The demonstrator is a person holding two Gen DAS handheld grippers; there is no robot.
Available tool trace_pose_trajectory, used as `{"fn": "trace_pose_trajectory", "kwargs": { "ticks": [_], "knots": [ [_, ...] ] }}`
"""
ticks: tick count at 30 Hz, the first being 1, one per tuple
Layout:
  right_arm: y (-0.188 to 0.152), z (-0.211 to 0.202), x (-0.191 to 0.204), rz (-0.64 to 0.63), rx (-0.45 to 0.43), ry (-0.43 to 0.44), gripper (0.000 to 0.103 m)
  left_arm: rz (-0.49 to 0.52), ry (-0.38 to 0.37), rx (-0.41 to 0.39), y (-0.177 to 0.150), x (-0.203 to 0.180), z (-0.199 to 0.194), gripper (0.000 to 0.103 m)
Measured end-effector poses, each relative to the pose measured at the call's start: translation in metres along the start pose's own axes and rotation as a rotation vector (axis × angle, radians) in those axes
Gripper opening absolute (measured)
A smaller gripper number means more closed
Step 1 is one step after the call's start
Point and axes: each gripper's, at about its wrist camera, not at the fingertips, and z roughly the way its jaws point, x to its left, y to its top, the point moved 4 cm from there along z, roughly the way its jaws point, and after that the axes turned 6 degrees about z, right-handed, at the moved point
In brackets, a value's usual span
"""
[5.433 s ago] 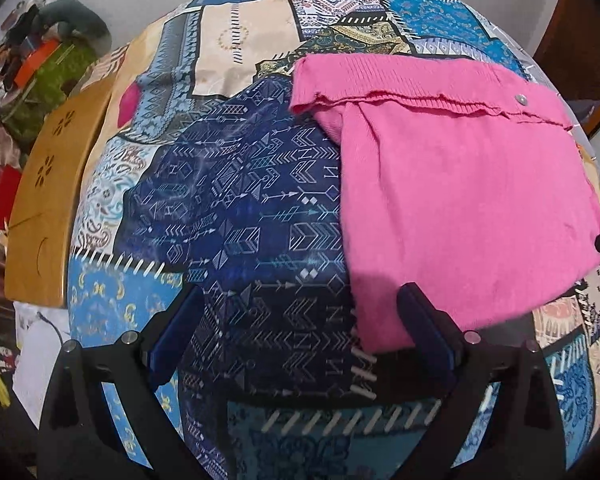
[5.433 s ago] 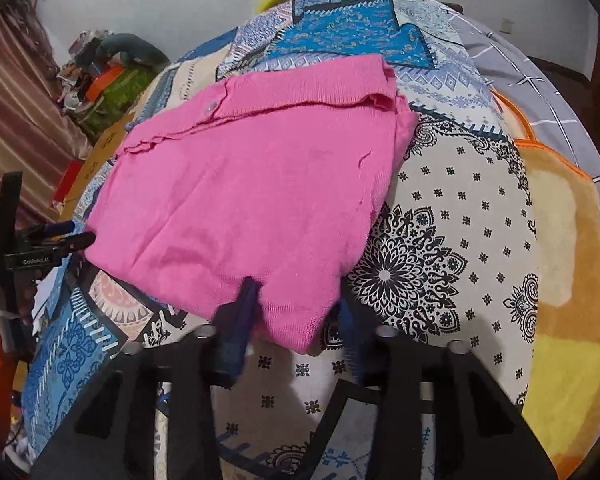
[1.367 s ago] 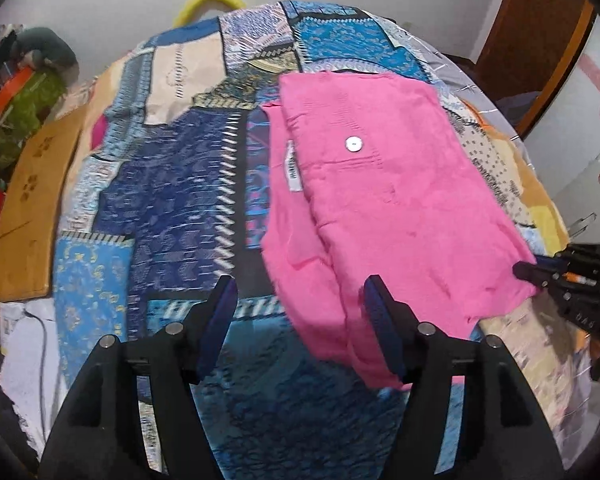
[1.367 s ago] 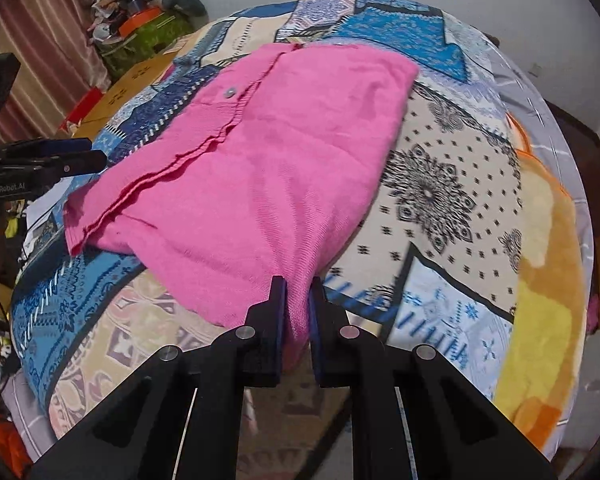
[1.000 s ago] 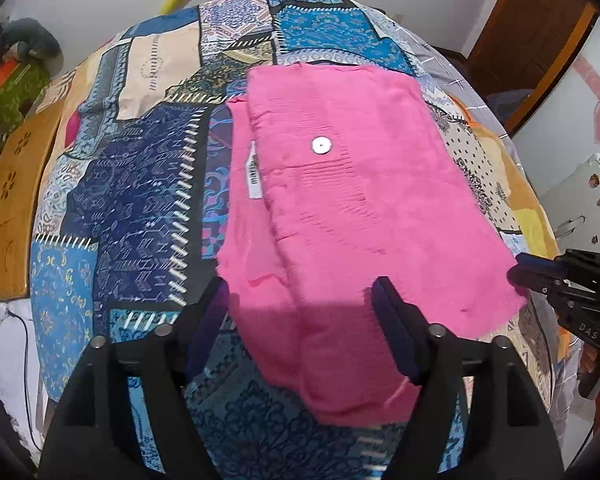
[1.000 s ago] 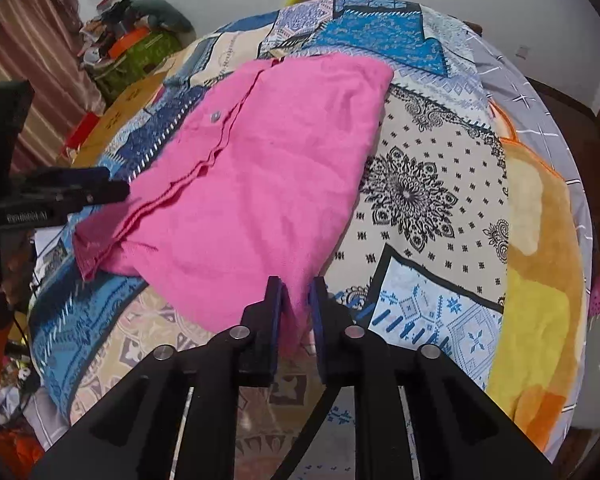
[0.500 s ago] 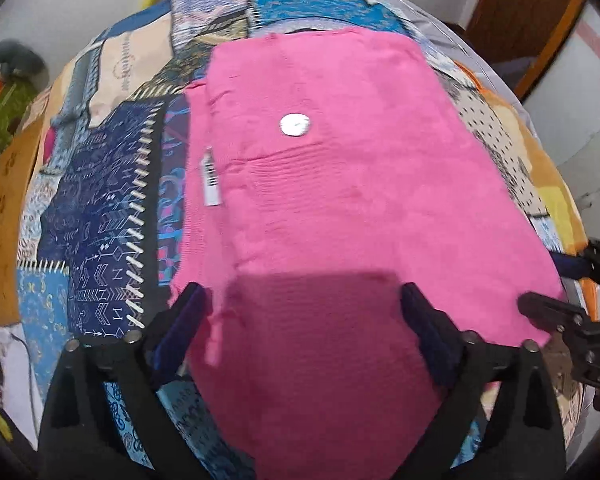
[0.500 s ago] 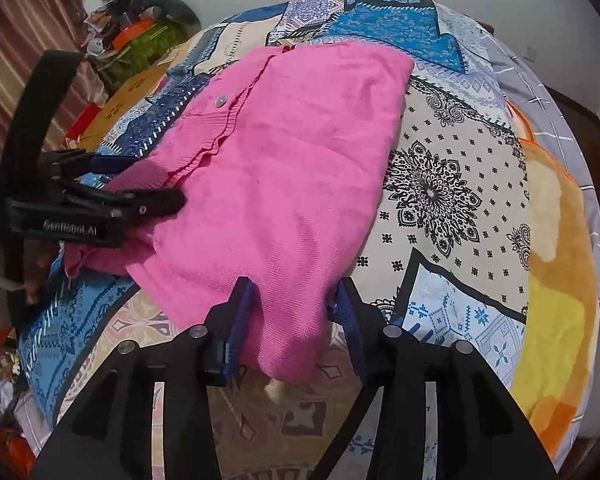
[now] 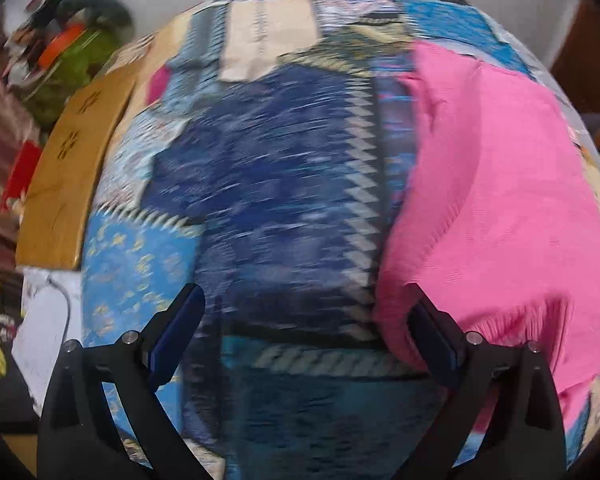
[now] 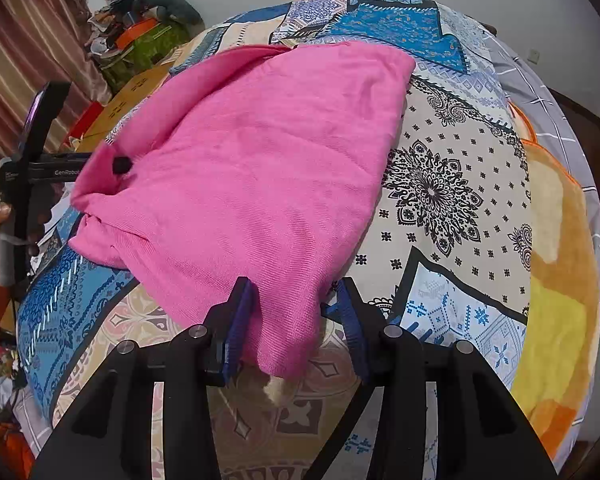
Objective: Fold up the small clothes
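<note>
Pink garment (image 10: pixel 260 168) spread on bed (image 10: pixel 452 184), long axis toward far edge; near corner between open right tongs (image 10: pixel 292 320); open left tongs (image 9: pixel 304 336) beside its left edge, empty.

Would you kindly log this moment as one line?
left tongs open, clear | right tongs open around pink garment corner | garment folded on bedspread

Patchwork-print bedspread (image 9: pixel 284 184) lies bare left of pink knit garment (image 10: pixel 260 168); bare right too; cluttered green pile (image 10: pixel 148 44) far left.
</note>
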Motion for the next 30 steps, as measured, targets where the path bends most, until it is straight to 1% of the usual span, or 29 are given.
{"fn": "trace_pose_trajectory", "kwargs": {
  "ticks": [1, 2, 3, 7, 9, 12, 15, 17, 18, 21, 24, 26, 28, 30],
  "knots": [
    [0.0, 0.0, 0.0, 0.0, 0.0, -0.001, 0.04, -0.006, 0.054, 0.009, -0.003, 0.01, 0.002, 0.099],
    [0.0, 0.0, 0.0, 0.0, 0.0, -0.001, 0.04, -0.003, 0.091, 0.014, -0.006, 0.018, 0.004, 0.099],
    [0.0, 0.0, 0.0, 0.0, 0.0, -0.001, 0.04, 0.001, 0.112, 0.019, -0.009, 0.026, 0.006, 0.099],
    [0.0, 0.0, 0.0, 0.0, 0.0, 0.0, 0.04, -0.028, 0.1, 0.031, -0.015, 0.043, 0.004, 0.099],
    [0.0, 0.0, 0.0, 0.002, 0.001, 0.001, 0.04, -0.027, 0.104, 0.024, -0.012, 0.043, -0.001, 0.099],
    [0.001, 0.0, -0.001, 0.005, 0.002, 0.003, 0.04, -0.024, 0.069, 0.002, -0.001, 0.035, -0.006, 0.099],
    [0.001, 0.0, -0.002, 0.01, 0.003, 0.007, 0.04, -0.013, 0.01, -0.02, 0.009, 0.015, -0.016, 0.099],
    [0.001, -0.001, -0.002, 0.012, 0.004, 0.007, 0.04, 0.001, -0.043, -0.029, 0.013, -0.002, -0.024, 0.099],
    [0.001, -0.001, -0.002, 0.012, 0.003, 0.007, 0.04, 0.021, -0.079, -0.034, 0.014, -0.014, -0.027, 0.099],
    [0.0, -0.001, -0.001, 0.014, 0.001, 0.006, 0.04, 0.08, -0.137, -0.045, 0.012, -0.042, -0.034, 0.099],
    [0.0, -0.001, -0.001, 0.016, -0.001, 0.003, 0.04, 0.144, -0.164, -0.033, 0.006, -0.067, -0.035, 0.099],
    [0.0, -0.001, 0.0, 0.015, -0.001, -0.002, 0.04, 0.179, -0.146, -0.029, 0.001, -0.077, -0.032, 0.099],
    [-0.001, -0.002, 0.0, 0.015, -0.001, -0.004, 0.04, 0.202, -0.111, -0.029, -0.005, -0.079, -0.028, 0.099],
    [-0.002, -0.003, -0.001, 0.016, -0.002, -0.005, 0.04, 0.182, -0.115, -0.041, -0.011, -0.072, -0.027, 0.099]
  ]
}}
